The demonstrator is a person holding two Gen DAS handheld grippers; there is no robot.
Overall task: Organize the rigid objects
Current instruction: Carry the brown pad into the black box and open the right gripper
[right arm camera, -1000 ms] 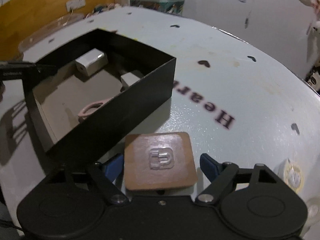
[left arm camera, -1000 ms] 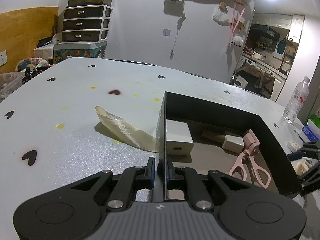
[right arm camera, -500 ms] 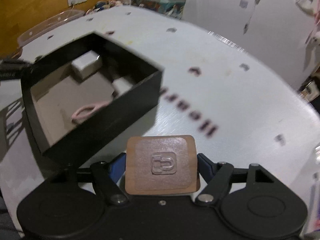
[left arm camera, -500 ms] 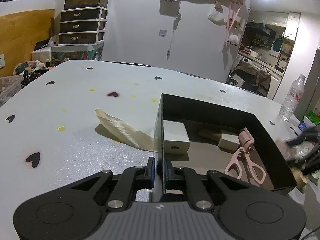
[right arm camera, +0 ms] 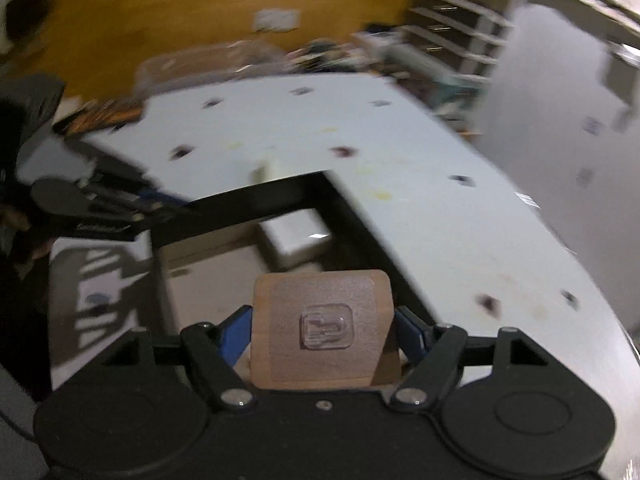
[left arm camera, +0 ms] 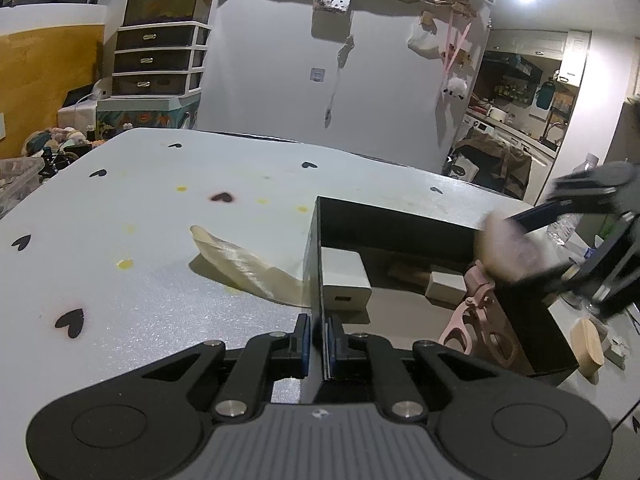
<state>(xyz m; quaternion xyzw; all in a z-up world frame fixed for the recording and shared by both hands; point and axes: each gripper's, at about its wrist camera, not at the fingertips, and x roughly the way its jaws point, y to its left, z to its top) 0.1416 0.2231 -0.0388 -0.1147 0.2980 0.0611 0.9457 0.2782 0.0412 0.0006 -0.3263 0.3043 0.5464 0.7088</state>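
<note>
My left gripper (left arm camera: 318,336) is shut on the near-left wall of the black open box (left arm camera: 400,224), which stands on the white table. In the box lie a white adapter (left arm camera: 346,280), a small white block (left arm camera: 446,286) and pink scissors (left arm camera: 480,312). My right gripper (right arm camera: 322,344) is shut on a brown square wooden block (right arm camera: 322,292) with a clear embossed emblem. It holds the block in the air over the box (right arm camera: 260,200), above the adapter (right arm camera: 298,240). In the left wrist view that block (left arm camera: 508,244) appears blurred at the box's right wall.
A cream ribbon strip (left arm camera: 248,268) lies on the table against the box's left side. A pale oval wooden piece (left arm camera: 586,340) sits right of the box. A clear bin (left arm camera: 16,180) and a drawer unit (left arm camera: 160,56) stand beyond the table's far left.
My right gripper closed on the brown block, lifted it off the table and carried it over the box while rolling. The left gripper and the box stayed put.
</note>
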